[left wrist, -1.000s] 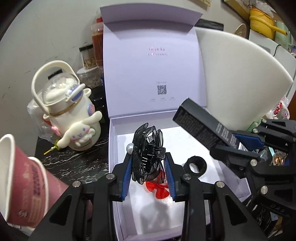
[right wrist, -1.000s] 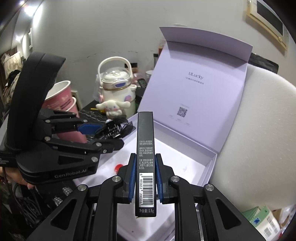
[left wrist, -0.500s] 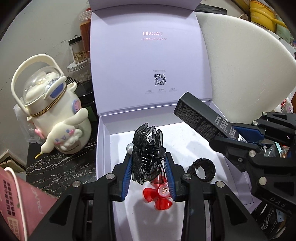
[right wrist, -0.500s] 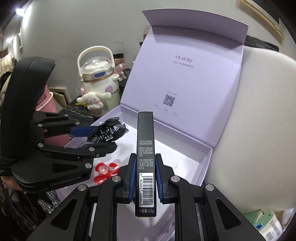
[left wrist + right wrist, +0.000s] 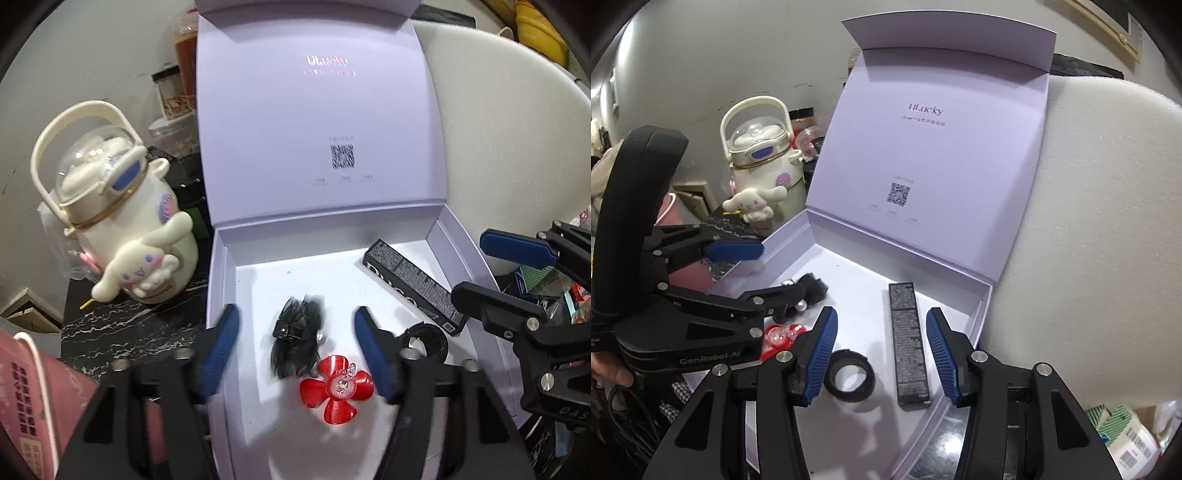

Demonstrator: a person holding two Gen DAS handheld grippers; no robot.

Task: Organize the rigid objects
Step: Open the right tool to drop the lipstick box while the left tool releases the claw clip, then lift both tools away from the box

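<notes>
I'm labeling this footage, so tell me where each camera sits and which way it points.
Left wrist: on the left gripper, looking down into the lavender gift box at the black hair claw; its open fingers show.
Right wrist: on the right gripper, facing the black carton; its open fingers show.
Shared: box, carton, black ring.

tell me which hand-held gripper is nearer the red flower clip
Left. The left hand-held gripper is open right over the red flower clip, which lies just ahead of its fingers. The right hand-held gripper is open farther off, around the black carton.
</notes>
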